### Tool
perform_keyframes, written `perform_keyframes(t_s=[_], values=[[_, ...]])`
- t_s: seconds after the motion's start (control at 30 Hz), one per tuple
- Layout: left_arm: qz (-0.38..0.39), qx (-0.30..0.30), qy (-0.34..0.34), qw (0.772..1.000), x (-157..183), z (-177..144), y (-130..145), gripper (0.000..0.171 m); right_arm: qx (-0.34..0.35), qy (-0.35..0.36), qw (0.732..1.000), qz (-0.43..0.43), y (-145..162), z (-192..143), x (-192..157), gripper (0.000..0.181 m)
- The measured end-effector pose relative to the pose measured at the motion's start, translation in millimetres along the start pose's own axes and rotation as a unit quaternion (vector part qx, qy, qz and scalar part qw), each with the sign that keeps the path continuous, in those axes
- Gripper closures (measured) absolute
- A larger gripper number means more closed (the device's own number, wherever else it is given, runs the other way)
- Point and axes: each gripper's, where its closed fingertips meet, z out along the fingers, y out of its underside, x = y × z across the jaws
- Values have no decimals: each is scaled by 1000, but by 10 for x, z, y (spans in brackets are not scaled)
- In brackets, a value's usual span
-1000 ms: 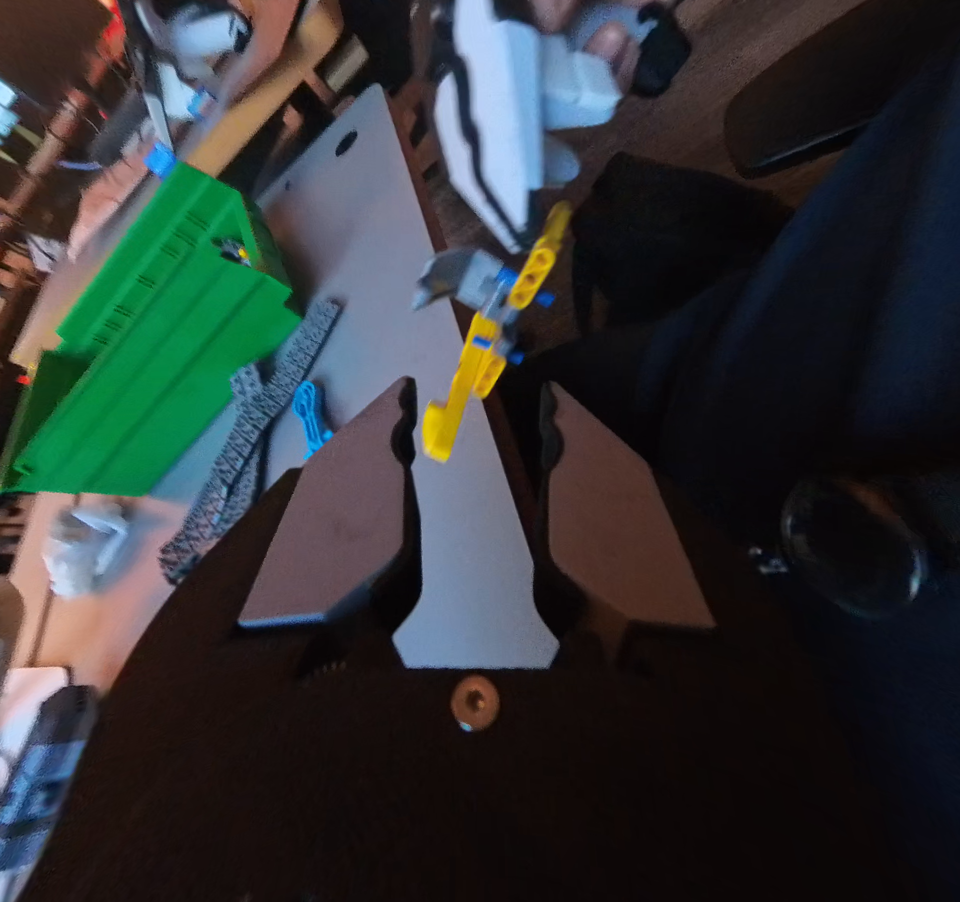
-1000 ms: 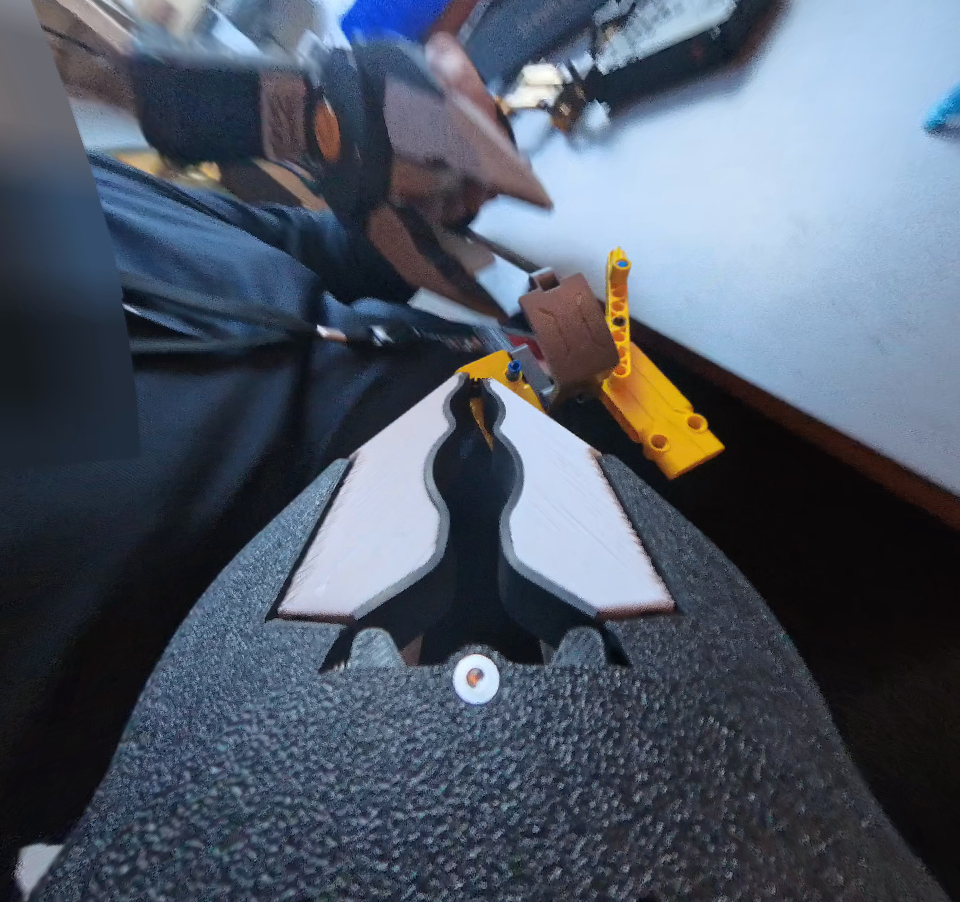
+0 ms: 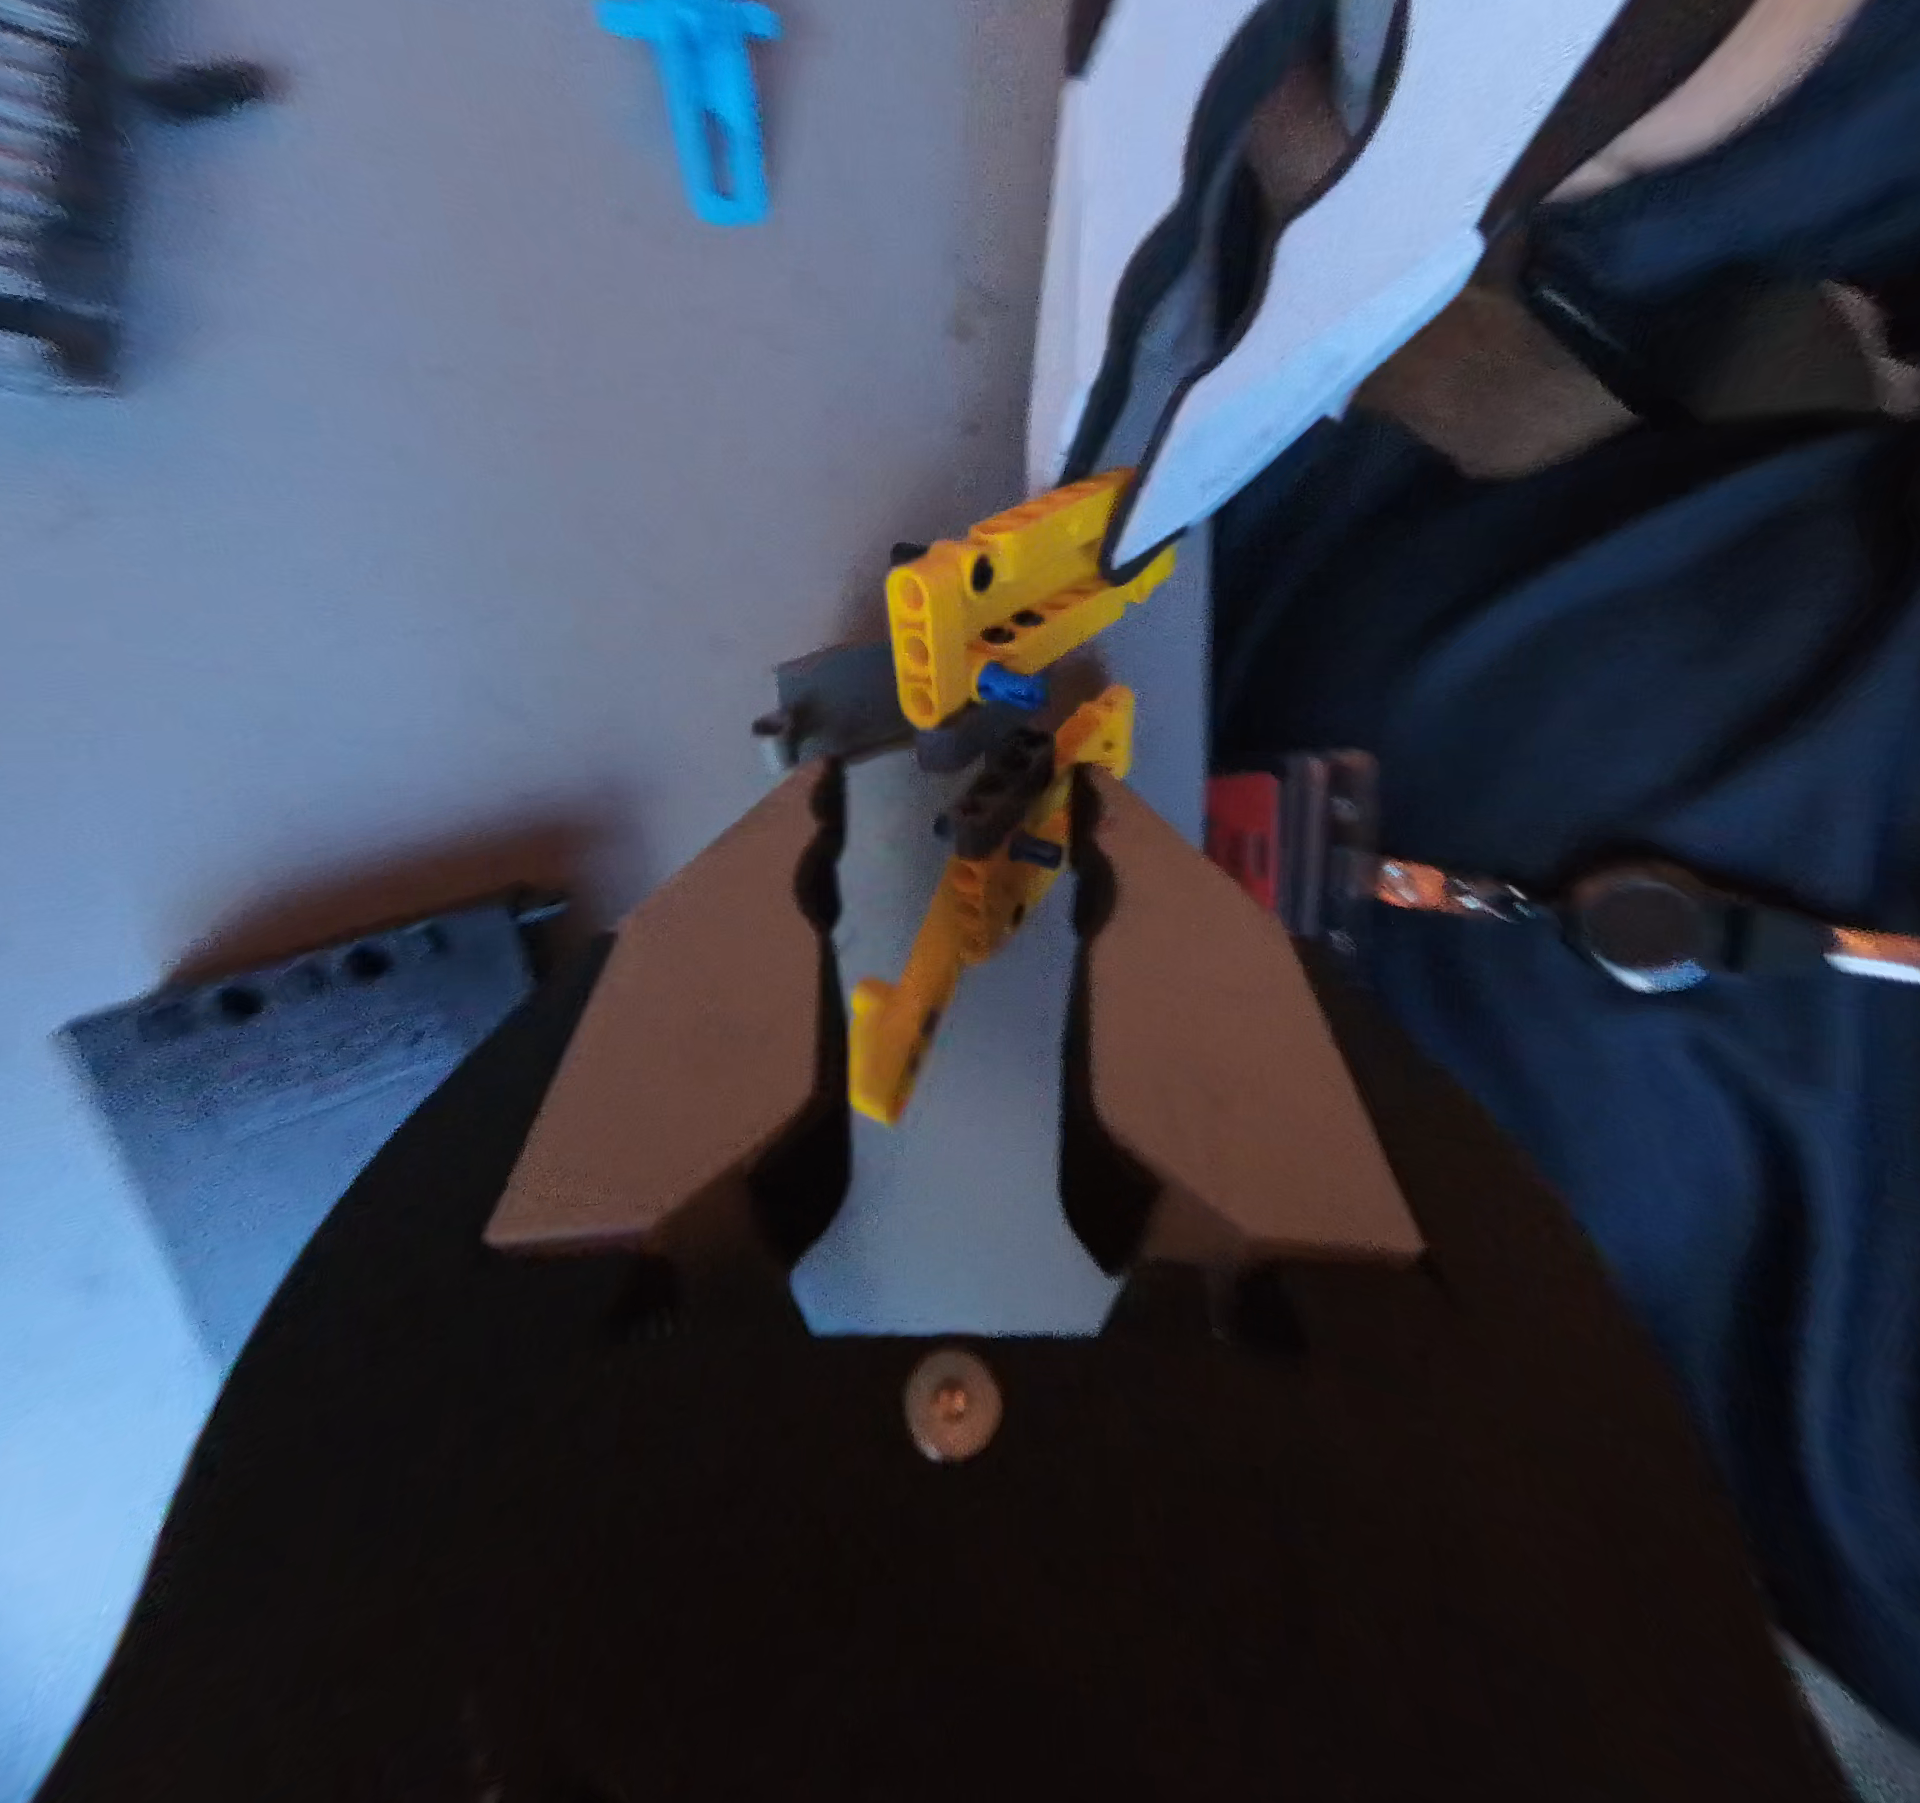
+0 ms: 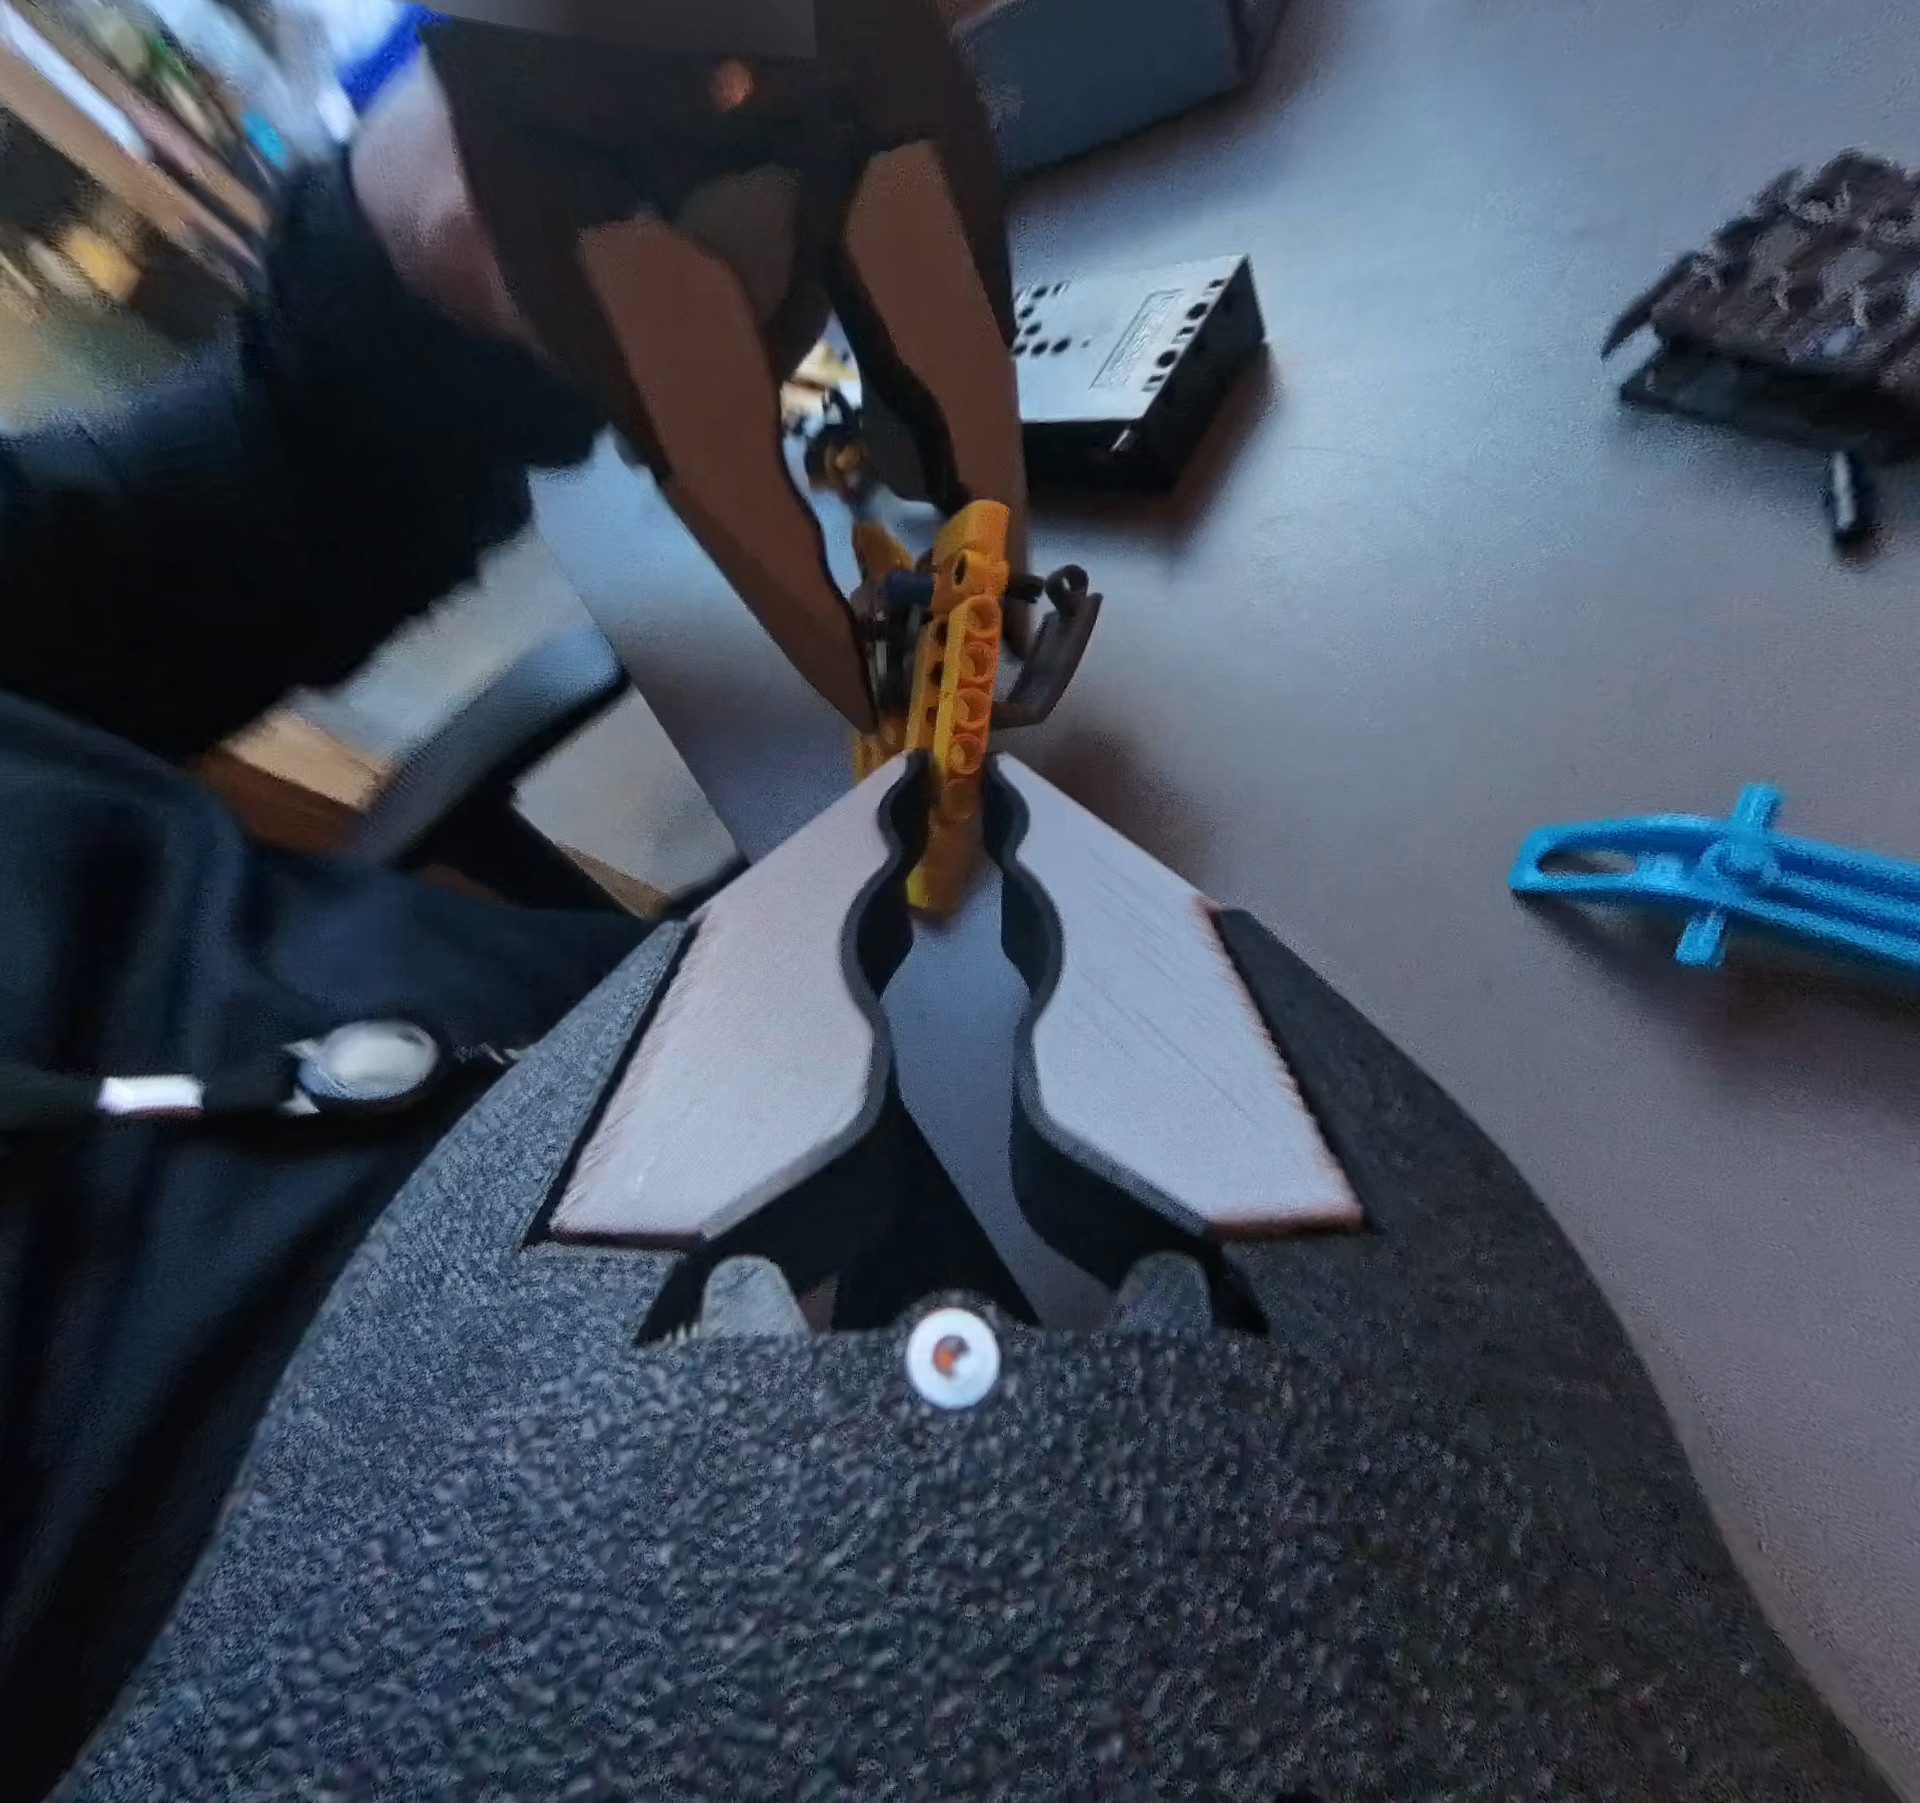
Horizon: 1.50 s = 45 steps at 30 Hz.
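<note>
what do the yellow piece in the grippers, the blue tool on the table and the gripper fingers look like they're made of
Yellow beam assembly: looks like hard moulded plastic, smooth and slightly glossy, with clean round pin holes.
Blue tool: likely matte plastic, one uniform colour, thin moulded ribs.
Right gripper fingers: probably 3D-printed plastic, judging by the fine parallel lines on the pale faces; the dark edge lining is unclear.

brick assembly (image 4: 951, 673) between both jaws | box (image 4: 1132, 371) behind, seemingly on table (image 4: 1455, 673)

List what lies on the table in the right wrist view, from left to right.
yellow brick assembly → black perforated box → blue plastic tool → dark tangled track pile
</note>
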Motion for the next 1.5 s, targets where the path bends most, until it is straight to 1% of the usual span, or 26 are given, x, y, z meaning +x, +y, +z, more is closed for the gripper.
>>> perform_keyframes(t_s=[0.03, 0.1, 0.17, 0.2, 0.27, 0.33, 0.47, 0.5, 0.53, 0.6, 0.67, 0.7, 0.73, 0.77, 0.83, 0.9, 0.97, 1.03, 1.1, 1.13, 1.17, 1.23, 1.27, 1.33, 1.43, 1.5], values=[[-1, 23, -38, 999, -47, -44, -32, 115, 21, -13, 999, 44, -25, -2, 36, 176], [23, 80, -111, 990, -57, -124, -122, 104, 45, -30, 993, 106, -27, 10, 104, 177], [53, 92, -190, 976, -74, -118, -122, 93, 56, -36, 988, 137, -18, 24, 132, 177], [70, 88, -226, 968, -93, -92, -114, 90, 60, -32, 988, 140, -25, 22, 140, 177], [102, 71, -287, 950, -178, -30, -86, 98, 57, -14, 989, 134, -11, 26, 167, 177], [103, 85, -274, 953, -138, 23, -128, 113, 56, -7, 989, 138, 7, 22, 189, 177], [91, 63, -230, 967, -153, 108, -126, 116, 27, -12, 992, 126, 97, 49, 141, 176], [85, 53, -212, 972, -154, 131, -113, 122, 24, -11, 993, 115, 103, 58, 126, 176], [84, 42, -199, 975, -176, 148, -93, 135, 25, -7, 995, 101, 94, 61, 118, 176], [78, 31, -166, 983, -203, 195, -64, 140, 16, 10, 997, 69, 101, 68, 133, 176], [71, 41, -151, 985, -209, 195, -81, 141, 2, 43, 999, 19, 88, 53, 168, 174], [69, 44, -149, 985, -209, 195, -83, 141, -11, 78, 997, -21, 81, 38, 208, 170], [62, 51, -146, 986, -209, 198, -91, 141, -28, 119, 990, -72, 74, 25, 240, 158], [51, 59, -142, 987, -211, 196, -97, 141, -41, 154, 980, -121, 51, 19, 241, 153], [22, 72, -136, 988, -225, 184, -105, 141, -61, 206, 956, -198, -10, 20, 216, 158], [20, 71, -146, 987, -238, 176, -98, 141, -91, 223, 941, -237, -9, 44, 209, 163], [28, 63, -167, 984, -260, 168, -88, 141, -116, 212, 946, -218, 18, 68, 218, 162], [48, 65, -168, 982, -235, 182, -108, 141, -119, 185, 960, -171, 3, 20, 218, 164], [67, 70, -165, 982, -194, 187, -115, 141, -102, 112, 982, -109, -14, -1, 126, 151], [82, 79, -164, 980, -170, 182, -133, 141, -104, 72, 989, -74, 12, 8, 91, 137], [93, 88, -161, 979, -143, 181, -152, 141, -111, 42, 992, -41, 54, 32, 78, 134], [97, 92, -162, 978, -147, 190, -159, 141, -120, -18, 992, 13, 134, 115, -2, 148], [101, 96, -157, 978, -141, 210, -165, 141, -118, -30, 992, 34, 146, 159, -6, 150], [93, 94, -152, 979, -152, 248, -143, 140, -110, -38, 992, 54, 148, 205, 34, 174], [103, 79, -156, 979, -161, 247, -129, 140, -108, -65, 987, 97, 153, 216, 13, 177], [113, 68, -188, 973, -219, 242, -151, 140, -102, -68, 984, 131, 141, 217, 43, 178]])
